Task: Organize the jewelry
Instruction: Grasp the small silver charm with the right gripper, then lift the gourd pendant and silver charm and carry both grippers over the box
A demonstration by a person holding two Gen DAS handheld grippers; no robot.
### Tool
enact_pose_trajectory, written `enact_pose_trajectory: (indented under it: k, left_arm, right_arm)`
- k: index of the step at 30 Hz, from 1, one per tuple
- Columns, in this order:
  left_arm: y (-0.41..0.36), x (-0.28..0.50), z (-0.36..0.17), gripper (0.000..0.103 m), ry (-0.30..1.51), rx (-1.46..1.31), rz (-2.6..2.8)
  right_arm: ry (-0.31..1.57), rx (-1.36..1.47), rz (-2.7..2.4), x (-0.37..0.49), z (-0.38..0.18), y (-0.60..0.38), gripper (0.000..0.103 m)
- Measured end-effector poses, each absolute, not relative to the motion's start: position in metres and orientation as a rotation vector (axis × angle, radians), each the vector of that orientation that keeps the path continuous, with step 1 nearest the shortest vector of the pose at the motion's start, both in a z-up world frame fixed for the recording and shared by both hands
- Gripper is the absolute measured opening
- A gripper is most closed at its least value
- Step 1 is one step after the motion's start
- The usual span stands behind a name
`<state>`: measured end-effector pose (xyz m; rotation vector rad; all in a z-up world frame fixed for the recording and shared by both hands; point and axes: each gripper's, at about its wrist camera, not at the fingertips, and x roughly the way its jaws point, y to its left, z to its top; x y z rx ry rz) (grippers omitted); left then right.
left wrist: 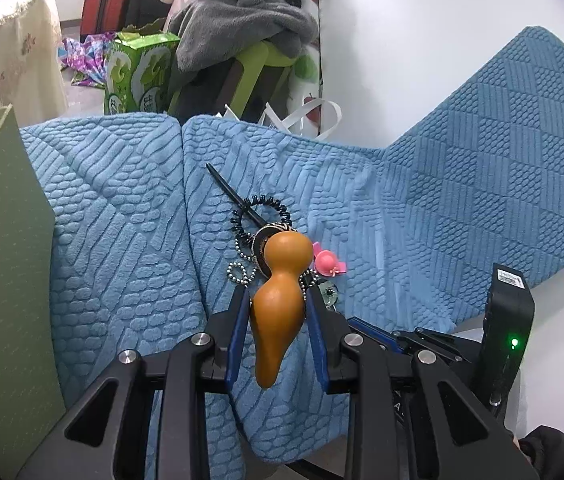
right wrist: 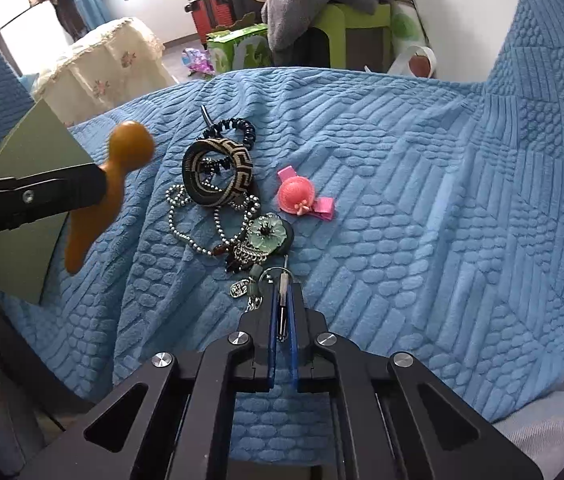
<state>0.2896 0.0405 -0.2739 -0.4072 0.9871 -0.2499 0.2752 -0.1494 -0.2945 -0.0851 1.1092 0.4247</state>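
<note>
Left gripper [left wrist: 278,300]: clamps smooth orange-brown wooden gourd [left wrist: 278,296].
Right gripper [right wrist: 282,292]: closed on thin metal key-ring pin [right wrist: 282,300].
Ahead: woven bangle [right wrist: 218,172], ball chain [right wrist: 186,224], on quilted blue cover [right wrist: 422,220].

Ahead of the right gripper [right wrist: 282,300] sits the jewelry heap [right wrist: 222,200], crowding the way forward-left. To its right, bare blue cover [right wrist: 422,220] lies open past the pink hat clip [right wrist: 298,196]. To its left, the gourd [right wrist: 122,160] hangs in the left gripper [left wrist: 278,296], with a green board [right wrist: 22,200] beyond.
</note>
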Motion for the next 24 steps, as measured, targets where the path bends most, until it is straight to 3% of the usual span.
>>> enact_pose_trajectory:
  k: [11,24]
  left_arm:
    - [0.052,0.264,-0.239,0.028,0.935,-0.449,-0.239]
    - [0.093,0.251,-0.129,0.028,0.79,-0.343,-0.176]
  right_arm:
    - [1.023,-0.011,0.427,0.259,-0.245,-0.159,0.002]
    - [0.853,0.041,0.486,0.267,-0.126,-0.127,0.002]
